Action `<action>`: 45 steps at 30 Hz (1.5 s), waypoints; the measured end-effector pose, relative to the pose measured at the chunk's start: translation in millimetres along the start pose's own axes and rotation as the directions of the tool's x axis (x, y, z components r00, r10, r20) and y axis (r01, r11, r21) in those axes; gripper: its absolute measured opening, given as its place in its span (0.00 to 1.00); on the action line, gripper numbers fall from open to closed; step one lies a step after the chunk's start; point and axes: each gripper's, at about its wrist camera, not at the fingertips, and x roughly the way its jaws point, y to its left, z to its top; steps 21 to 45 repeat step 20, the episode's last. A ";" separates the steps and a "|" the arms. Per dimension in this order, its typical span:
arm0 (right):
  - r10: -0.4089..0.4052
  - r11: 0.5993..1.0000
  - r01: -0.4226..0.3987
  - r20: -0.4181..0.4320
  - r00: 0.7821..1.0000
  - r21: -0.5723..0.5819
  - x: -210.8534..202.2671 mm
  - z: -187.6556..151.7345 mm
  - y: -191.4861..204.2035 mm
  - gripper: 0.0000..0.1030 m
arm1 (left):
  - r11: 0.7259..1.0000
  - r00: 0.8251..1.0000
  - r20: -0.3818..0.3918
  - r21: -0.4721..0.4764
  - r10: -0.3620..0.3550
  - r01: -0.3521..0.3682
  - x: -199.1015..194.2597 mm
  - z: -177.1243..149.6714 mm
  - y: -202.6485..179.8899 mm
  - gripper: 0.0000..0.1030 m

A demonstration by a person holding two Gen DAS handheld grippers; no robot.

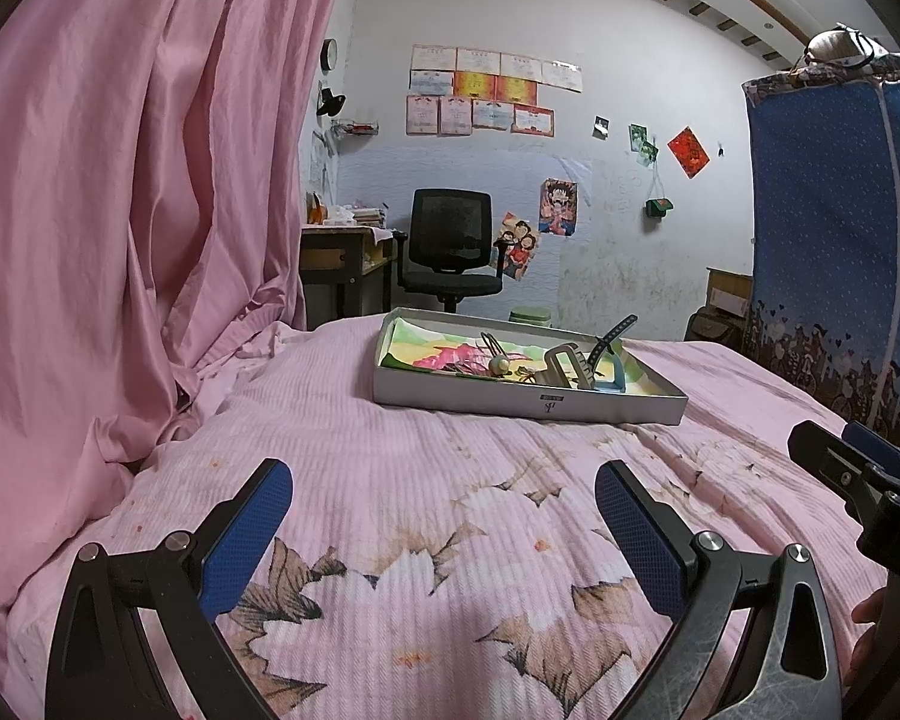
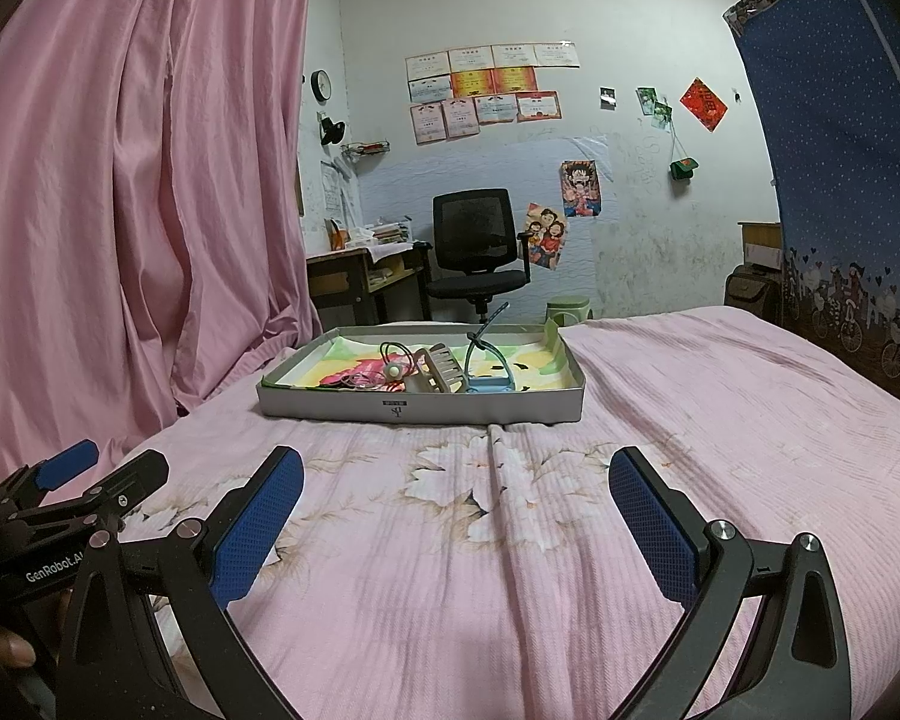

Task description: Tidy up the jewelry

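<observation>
Pink ribbed bedspread (image 2: 660, 396) with printed flowers carries a shallow grey cardboard tray (image 2: 420, 411), set flat near mid-bed where both arms could reach it. Inside lie a tan ridged plastic hair claw (image 2: 435, 369), a pale-blue strap piece (image 2: 489, 381) and tangled thin bands (image 2: 384, 372). Left gripper (image 1: 444, 510) and right gripper (image 2: 456, 495) hover well short of it, spread wide, holding nothing.

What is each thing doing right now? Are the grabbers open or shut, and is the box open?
left gripper: open, empty, above the bedspread
right gripper: open, empty, above the bedspread
grey box: lidless, flat on the bed, holding the pieces
hair claw: inside the box, lying on its side
blue watch: inside the box, strap sticking up
pink curtain: hanging down, bunched on the bed
</observation>
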 end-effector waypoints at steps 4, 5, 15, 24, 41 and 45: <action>0.000 1.000 0.000 -0.001 1.000 0.000 0.1 -0.3 -0.2 0.97 | 1.000 1.000 -0.016 -0.004 -0.009 0.009 1.2 -0.8 0.2 0.99; 0.001 1.000 -0.001 -0.001 1.000 -0.001 0.3 0.4 0.5 0.97 | 1.000 1.000 -0.015 -0.006 -0.008 0.008 1.0 -1.0 0.5 0.99; 0.002 1.000 -0.002 -0.001 1.000 0.000 1.2 1.3 2.0 0.97 | 1.000 1.000 -0.023 0.009 -0.006 0.006 2.8 -1.6 -0.2 0.99; 0.002 1.000 -0.002 -0.001 1.000 0.001 1.3 1.0 2.0 0.97 | 1.000 1.000 -0.024 0.005 -0.008 0.008 2.6 -1.6 -0.2 0.99; 0.002 1.000 -0.002 -0.001 1.000 0.001 1.3 1.0 2.0 0.97 | 1.000 1.000 -0.024 0.005 -0.008 0.008 2.6 -1.6 -0.2 0.99; 0.002 1.000 -0.002 -0.001 1.000 0.001 1.3 1.0 2.0 0.97 | 1.000 1.000 -0.024 0.005 -0.008 0.008 2.6 -1.6 -0.2 0.99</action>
